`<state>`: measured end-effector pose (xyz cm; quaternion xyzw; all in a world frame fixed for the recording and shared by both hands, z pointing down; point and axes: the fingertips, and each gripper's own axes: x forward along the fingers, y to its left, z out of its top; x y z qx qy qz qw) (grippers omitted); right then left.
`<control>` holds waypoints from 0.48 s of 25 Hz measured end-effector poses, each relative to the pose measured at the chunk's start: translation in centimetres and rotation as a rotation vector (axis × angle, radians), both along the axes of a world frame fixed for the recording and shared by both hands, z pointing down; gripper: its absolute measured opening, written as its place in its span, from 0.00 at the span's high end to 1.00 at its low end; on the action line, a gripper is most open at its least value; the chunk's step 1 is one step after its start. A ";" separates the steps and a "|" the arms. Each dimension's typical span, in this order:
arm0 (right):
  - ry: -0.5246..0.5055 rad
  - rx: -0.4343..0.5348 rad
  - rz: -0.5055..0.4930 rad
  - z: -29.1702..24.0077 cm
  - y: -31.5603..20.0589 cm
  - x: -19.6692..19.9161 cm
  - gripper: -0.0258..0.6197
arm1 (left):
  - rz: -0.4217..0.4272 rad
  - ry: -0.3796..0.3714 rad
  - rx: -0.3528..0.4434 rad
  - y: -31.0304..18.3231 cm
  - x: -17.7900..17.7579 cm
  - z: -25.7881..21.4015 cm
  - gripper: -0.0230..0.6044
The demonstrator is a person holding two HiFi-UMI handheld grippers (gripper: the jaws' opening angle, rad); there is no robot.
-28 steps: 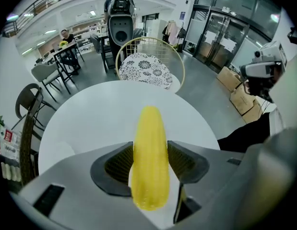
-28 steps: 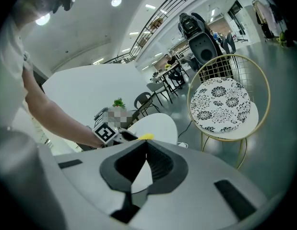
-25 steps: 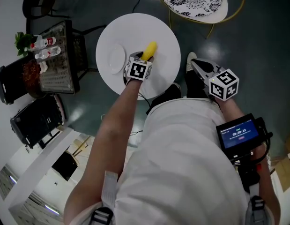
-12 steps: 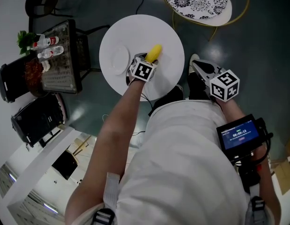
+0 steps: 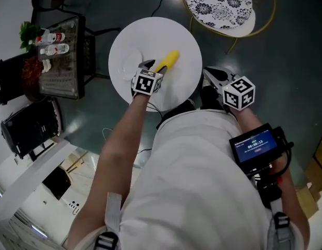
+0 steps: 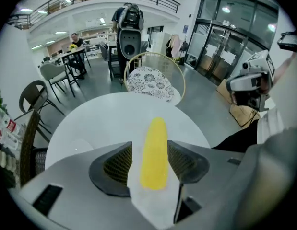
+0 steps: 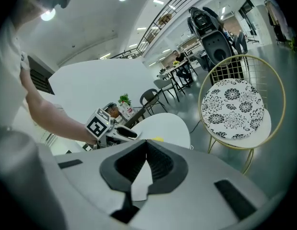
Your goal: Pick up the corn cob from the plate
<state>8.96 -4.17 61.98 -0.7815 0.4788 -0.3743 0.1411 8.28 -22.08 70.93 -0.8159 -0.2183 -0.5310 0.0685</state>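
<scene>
The yellow corn cob (image 5: 168,60) is clamped between the jaws of my left gripper (image 5: 153,66) over the round white table (image 5: 179,35). It points up and to the right, away from the white plate (image 5: 125,62) that lies to its left. In the left gripper view the corn cob (image 6: 154,150) stands between the two ribbed pads (image 6: 118,163) of the left gripper (image 6: 149,146), and the plate (image 6: 77,146) shows faintly at the left. My right gripper (image 5: 213,77) hangs shut and empty off the table's right edge. The right gripper (image 7: 147,143) has its jaws pressed together.
A gold wire chair with a floral cushion (image 5: 218,3) stands beyond the table at the upper right. At the left, a dark wire stand (image 5: 59,56) carries bottles and a plant. A screen device (image 5: 253,145) is strapped to the right forearm.
The left gripper keeps its hold on the corn cob, which now angles a little more to the right. The head view has shifted slightly. The right gripper has hardly moved.
</scene>
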 end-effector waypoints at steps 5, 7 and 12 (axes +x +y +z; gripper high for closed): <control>0.028 -0.002 -0.036 -1.5 -3.6 -0.4 0.95 | -0.108 0.125 -0.041 -3.5 -1.7 -3.8 0.60; 0.039 -0.004 -0.048 -2.0 -4.5 -0.3 0.95 | -0.141 0.158 -0.075 -4.0 -2.6 -5.1 0.60; 0.076 -0.004 -0.086 -3.3 -5.2 0.7 0.95 | -0.225 0.233 -0.149 -4.0 -4.4 -8.0 0.60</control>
